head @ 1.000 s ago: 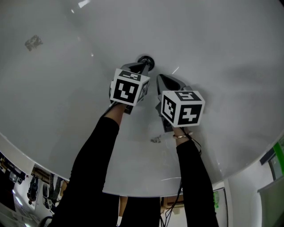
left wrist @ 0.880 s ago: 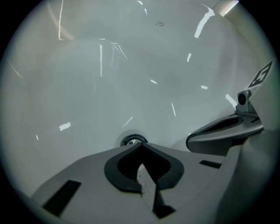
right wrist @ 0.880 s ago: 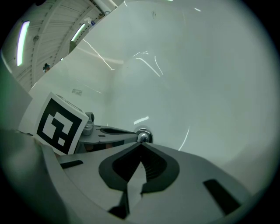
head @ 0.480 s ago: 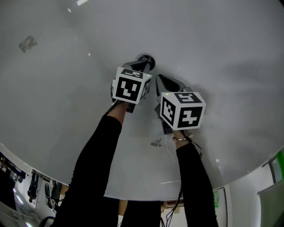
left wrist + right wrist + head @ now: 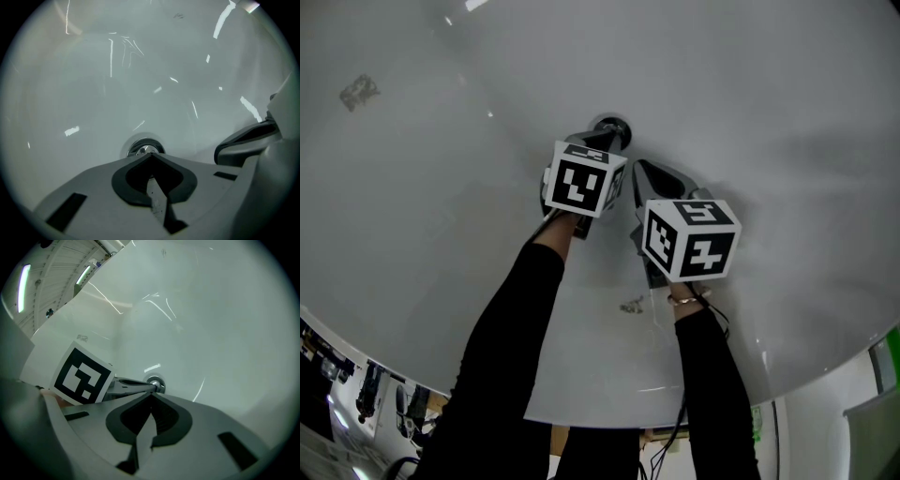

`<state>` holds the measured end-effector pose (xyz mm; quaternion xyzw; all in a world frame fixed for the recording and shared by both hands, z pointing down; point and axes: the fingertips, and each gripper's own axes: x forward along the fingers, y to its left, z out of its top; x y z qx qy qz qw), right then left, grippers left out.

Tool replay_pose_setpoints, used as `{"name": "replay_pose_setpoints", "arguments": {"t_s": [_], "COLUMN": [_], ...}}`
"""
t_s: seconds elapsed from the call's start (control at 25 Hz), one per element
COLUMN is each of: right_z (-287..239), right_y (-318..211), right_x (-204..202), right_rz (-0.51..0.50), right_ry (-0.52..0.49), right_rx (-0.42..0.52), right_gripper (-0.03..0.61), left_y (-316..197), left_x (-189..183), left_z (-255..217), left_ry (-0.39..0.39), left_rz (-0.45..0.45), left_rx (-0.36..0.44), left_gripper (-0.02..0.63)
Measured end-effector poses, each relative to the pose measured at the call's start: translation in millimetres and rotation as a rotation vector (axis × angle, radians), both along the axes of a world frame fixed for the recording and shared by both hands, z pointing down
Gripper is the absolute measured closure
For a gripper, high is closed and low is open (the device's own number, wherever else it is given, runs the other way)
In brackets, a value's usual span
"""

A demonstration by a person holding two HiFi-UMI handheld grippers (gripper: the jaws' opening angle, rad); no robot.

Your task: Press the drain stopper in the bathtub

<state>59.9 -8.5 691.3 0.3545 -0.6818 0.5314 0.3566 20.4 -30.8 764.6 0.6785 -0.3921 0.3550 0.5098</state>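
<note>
Now, head view: I have the left gripper (image 5: 602, 142) tip at the drain stopper (image 5: 612, 127) on the bathtub (image 5: 750, 94) floor, and the right gripper (image 5: 639, 171) just beside it.
Left gripper view: jaws clenched on nothing, probably to give one blunt pressing point.
Right gripper view: jaws closed, empty.
Stopper: round, faces up, no long axis.

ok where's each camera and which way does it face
Head view: on the head, looking down into the bathtub; shows sleeved arms, left hand-held gripper, right hand-held gripper.
Left gripper view: rides it, faces the drain stopper past its shut jaws.
Right gripper view: same, from the right, jaws shut.
All share the drain stopper.
</note>
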Motion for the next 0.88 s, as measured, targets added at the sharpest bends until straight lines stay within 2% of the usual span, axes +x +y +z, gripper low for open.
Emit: {"name": "replay_pose_setpoints", "arguments": {"t_s": [0.64, 0.88], "right_z": [2.3, 1.4], "right_y": [-0.6, -2.8], "right_x": [1.4, 3.5], "right_rz": [0.022, 0.03], "right_ry": [-0.01, -0.008], "right_rx": [-0.021, -0.021], "right_gripper": [0.577, 0.577], "left_y": [-1.1, -1.4], "left_x": [-1.0, 0.1], "left_z": [6.7, 6.1], "left_ry": [-0.084, -0.063], "left_rz": [-0.019, -0.007], "left_rx": [-0.028, -0.069], "left_gripper": [0.606, 0.606]}}
